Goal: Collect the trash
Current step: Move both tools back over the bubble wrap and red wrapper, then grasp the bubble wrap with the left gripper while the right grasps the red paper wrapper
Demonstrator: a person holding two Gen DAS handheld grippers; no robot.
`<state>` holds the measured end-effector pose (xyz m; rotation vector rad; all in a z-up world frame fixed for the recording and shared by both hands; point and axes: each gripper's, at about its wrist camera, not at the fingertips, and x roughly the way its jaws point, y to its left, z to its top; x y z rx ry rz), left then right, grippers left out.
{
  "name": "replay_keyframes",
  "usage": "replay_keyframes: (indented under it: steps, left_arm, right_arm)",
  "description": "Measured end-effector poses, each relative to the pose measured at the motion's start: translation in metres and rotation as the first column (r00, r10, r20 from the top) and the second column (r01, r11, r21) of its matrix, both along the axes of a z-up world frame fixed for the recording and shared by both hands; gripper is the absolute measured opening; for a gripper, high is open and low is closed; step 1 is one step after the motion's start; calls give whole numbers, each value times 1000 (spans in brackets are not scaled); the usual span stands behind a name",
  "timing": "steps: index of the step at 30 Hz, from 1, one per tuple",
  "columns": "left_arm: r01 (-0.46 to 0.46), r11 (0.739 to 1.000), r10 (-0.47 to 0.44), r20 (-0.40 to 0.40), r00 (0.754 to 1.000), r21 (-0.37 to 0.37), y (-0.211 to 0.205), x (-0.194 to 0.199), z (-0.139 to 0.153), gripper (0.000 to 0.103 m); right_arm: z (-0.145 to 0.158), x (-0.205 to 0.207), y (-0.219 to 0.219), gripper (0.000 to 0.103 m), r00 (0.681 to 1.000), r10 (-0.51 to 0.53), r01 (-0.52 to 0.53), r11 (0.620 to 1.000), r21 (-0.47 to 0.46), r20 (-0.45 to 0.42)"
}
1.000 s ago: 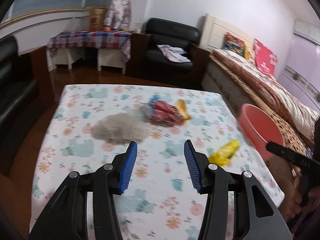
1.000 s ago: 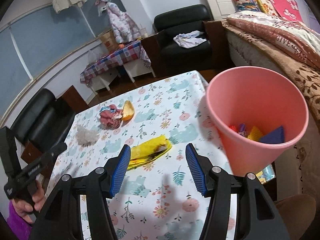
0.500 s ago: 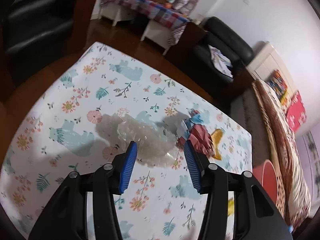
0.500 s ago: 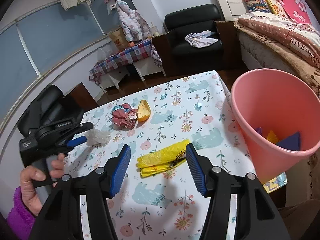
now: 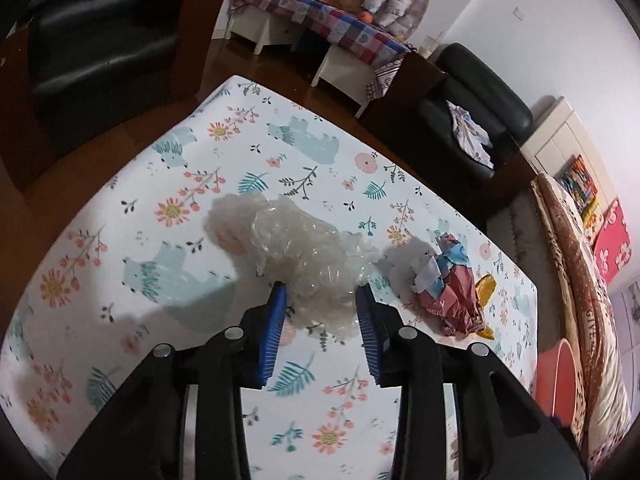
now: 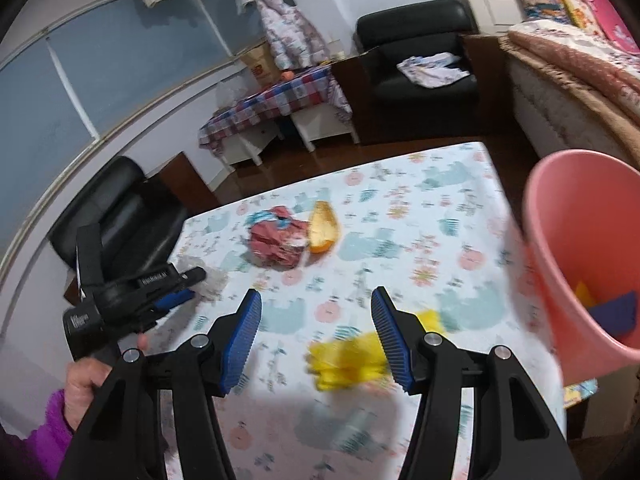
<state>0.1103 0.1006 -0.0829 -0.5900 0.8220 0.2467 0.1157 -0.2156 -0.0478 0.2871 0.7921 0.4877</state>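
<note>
Since a second ago my left tool (image 5: 320, 298) has swung across the bench (image 5: 132, 184) from bare cloth to the clear crumpled plastic wrap (image 5: 304, 248), and its jaws, then wide, are closing. In the left wrist view the wrap lies dead ahead of that tool, its near end between the two blue pads (image 5: 276, 316) and the rest stretching away up and to the left, so its long axis runs roughly along the tool's line, slanting left. I cannot tell whether the pads press the plastic yet; they look just beside it on either side. To the right, apart from the wrap, sits the red crumpled wrapper (image 5: 448, 300) with an orange peel (image 5: 486, 286) touching it, and the pink bin (image 5: 558, 380) shows at the bench's far right edge.

In the right wrist view, blurred, my right tool (image 6: 316, 304) stands spread and empty above the bench. The yellow bag (image 6: 348, 358) lies just ahead, low and toward the right pad, its length running across the jaws. The pink bin is close on the right. My left tool (image 6: 176, 300) reaches the wrap at far left; I judge it nearer that piece, my right nearer the yellow bag.
</note>
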Motion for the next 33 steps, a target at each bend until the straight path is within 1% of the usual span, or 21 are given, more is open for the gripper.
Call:
replay_keyframes:
  steps: [2, 5, 8, 11, 15, 19, 21, 25, 26, 27, 28, 29, 31, 33]
  left_arm:
    - [29, 999, -29, 11, 1000, 25, 1, -4, 1, 34]
    - [74, 997, -75, 27, 997, 25, 6, -9, 1, 34]
    - [113, 993, -114, 39, 993, 27, 10, -17, 2, 34]
    - [140, 989, -142, 49, 989, 37, 14, -24, 5, 34]
    - [171, 984, -175, 65, 982, 59, 15, -32, 9, 34]
    - [209, 977, -212, 83, 974, 49, 14, -38, 11, 34]
    - [218, 974, -222, 84, 971, 54, 15, -41, 12, 34]
    - [226, 973, -230, 80, 970, 49, 17, -44, 11, 34]
    - [226, 973, -230, 79, 970, 49, 18, -45, 11, 34]
    - [226, 973, -230, 79, 970, 50, 17, -45, 12, 34]
    - [228, 972, -231, 79, 970, 51, 17, -45, 12, 34]
    - [230, 972, -233, 80, 969, 53, 17, -45, 13, 34]
    - [232, 971, -237, 82, 968, 60, 15, -46, 14, 34]
    - [237, 969, -242, 89, 966, 68, 13, -48, 17, 34]
  right_arm:
    - [2, 6, 13, 57, 999, 33, -33, 999, -4, 4]
    - [7, 17, 39, 57, 995, 96, -95, 995, -31, 27]
    - [9, 30, 66, 57, 988, 144, -140, 986, -86, 47]
    - [6, 47, 93, 57, 980, 192, -183, 971, -154, 45]
    - [-8, 71, 123, 57, 965, 261, -249, 930, -270, 9]
    - [-19, 86, 146, 57, 956, 294, -264, 885, -384, 21]
    - [-23, 91, 156, 58, 950, 311, -267, 863, -429, 34]
    - [-38, 102, 168, 58, 946, 323, -274, 828, -490, 18]
    - [-42, 104, 170, 54, 947, 322, -276, 823, -496, 7]
    - [-45, 106, 171, 48, 949, 316, -272, 821, -502, 4]
    - [-47, 106, 171, 40, 951, 310, -263, 822, -505, 9]
    - [-46, 106, 169, 35, 952, 305, -261, 831, -492, 11]
    - [-45, 105, 163, 34, 955, 296, -266, 851, -452, -5]
    - [-41, 101, 155, 33, 957, 290, -275, 879, -390, -21]
